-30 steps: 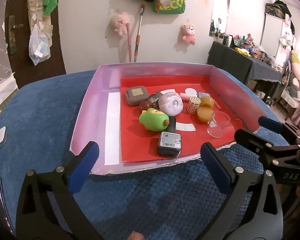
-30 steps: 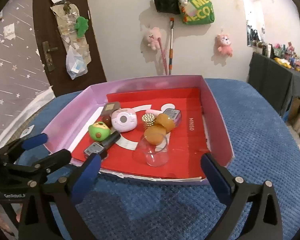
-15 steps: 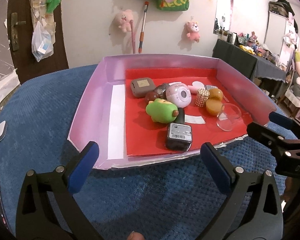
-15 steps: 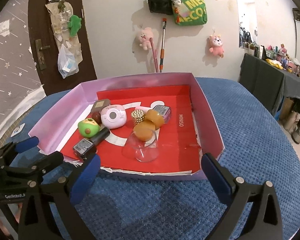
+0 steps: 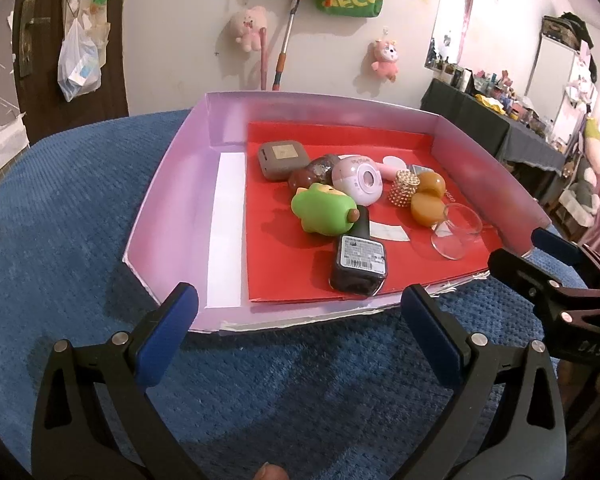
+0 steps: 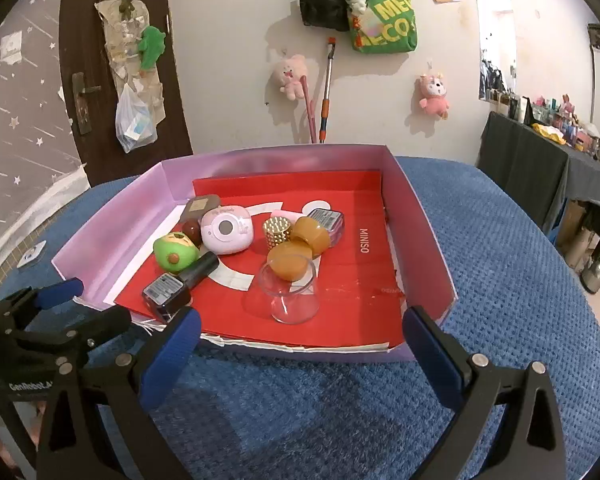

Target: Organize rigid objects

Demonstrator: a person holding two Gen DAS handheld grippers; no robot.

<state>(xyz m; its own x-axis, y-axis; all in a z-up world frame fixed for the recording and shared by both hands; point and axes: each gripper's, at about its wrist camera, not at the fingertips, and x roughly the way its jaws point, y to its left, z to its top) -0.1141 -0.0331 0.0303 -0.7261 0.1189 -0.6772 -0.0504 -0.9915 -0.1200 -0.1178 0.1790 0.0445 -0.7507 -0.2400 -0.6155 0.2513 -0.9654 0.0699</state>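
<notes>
While both tools hang wide open and empty over the blue desk, every small object sits heaped in the pink tray.

From the left tool point(image 5: 298, 318), the dark bottle point(image 5: 358, 262) lies nearest at 12 o'clock, touching the green toy point(image 5: 320, 212); from the right tool point(image 6: 300, 344), the tipped glass cup point(image 6: 290, 290) lies at 12 o'clock. Tray point(image 6: 416, 236) full could mean sorted or awaiting sorting; any grasp should take edge pieces singly.

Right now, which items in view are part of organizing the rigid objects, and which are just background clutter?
Part of the job:
pink tray
green toy
dark bottle
pink round case
clear glass cup
two amber pieces
gold studded cap
brown case

Just lying about:
plush toys on the wall
green bag
plastic bag on the door
</notes>
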